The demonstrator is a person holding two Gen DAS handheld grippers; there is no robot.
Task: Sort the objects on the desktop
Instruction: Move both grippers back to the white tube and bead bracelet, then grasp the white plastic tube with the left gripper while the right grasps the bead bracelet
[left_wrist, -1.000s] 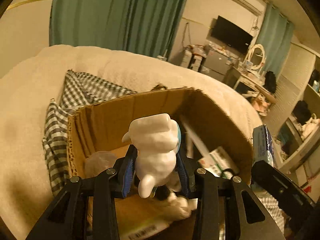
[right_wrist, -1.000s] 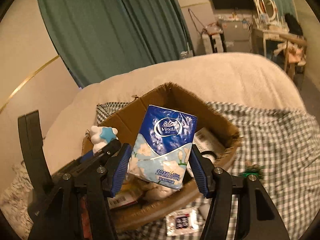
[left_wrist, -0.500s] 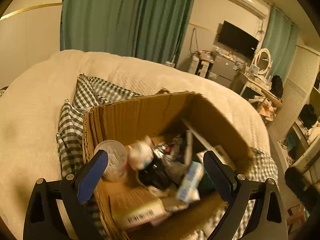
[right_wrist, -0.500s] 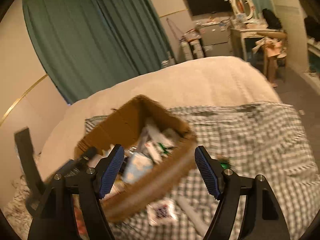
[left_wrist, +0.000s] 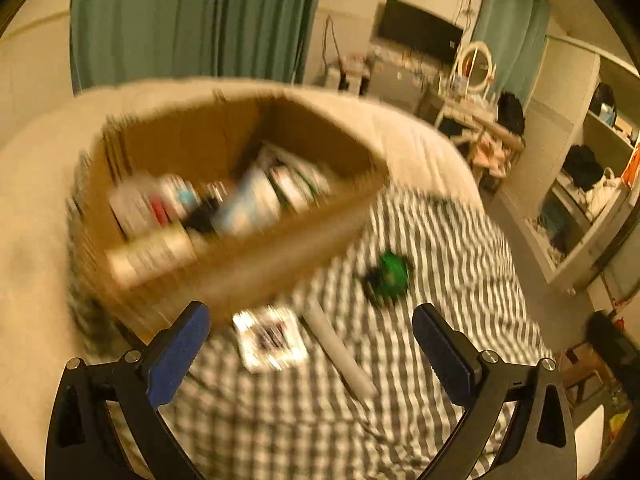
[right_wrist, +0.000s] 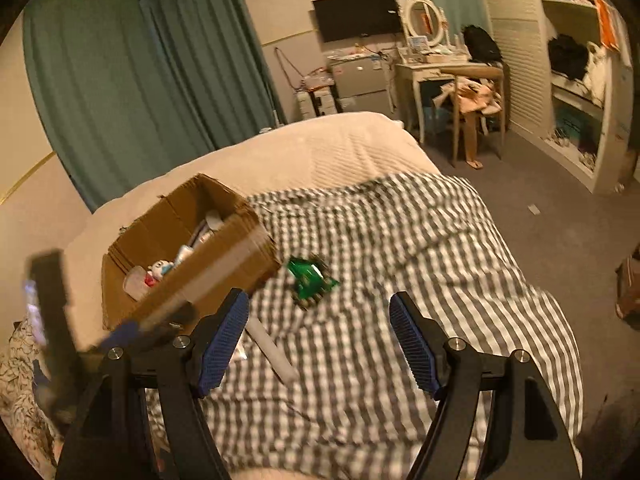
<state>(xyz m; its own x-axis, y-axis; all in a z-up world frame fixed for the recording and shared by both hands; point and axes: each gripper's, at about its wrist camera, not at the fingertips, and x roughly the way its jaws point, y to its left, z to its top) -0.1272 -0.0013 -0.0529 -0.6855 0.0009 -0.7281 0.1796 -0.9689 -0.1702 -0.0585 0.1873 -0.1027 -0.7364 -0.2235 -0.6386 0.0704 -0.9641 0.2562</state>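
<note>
A brown cardboard box [left_wrist: 280, 256] [right_wrist: 224, 256] stands on the bed, holding several small items, among them a white figurine [right_wrist: 160, 269]. On the checked cloth [left_wrist: 460, 280] [right_wrist: 380, 248] in front of the box lie a green toy [left_wrist: 386, 278] [right_wrist: 311, 280], a white tube [left_wrist: 340, 350] [right_wrist: 272, 354] and a flat white packet [left_wrist: 270, 338]. My left gripper [left_wrist: 310, 354] is open and empty, pulled back above the packet and tube; the view is blurred. My right gripper [right_wrist: 318, 344] is open and empty too, hovering over the cloth right of the box.
The cream bedspread [right_wrist: 320, 148] runs behind the box. Green curtains [right_wrist: 140, 72], a desk with a chair [right_wrist: 468, 92], a wall screen [right_wrist: 356, 14] and open shelves [right_wrist: 576, 72] stand further off. Grey floor [right_wrist: 560, 216] lies right of the bed.
One second ago my left gripper held the white figurine and my right held a blue tissue pack; both were let go into the box. Both grippers have since drawn back and swung right.
</note>
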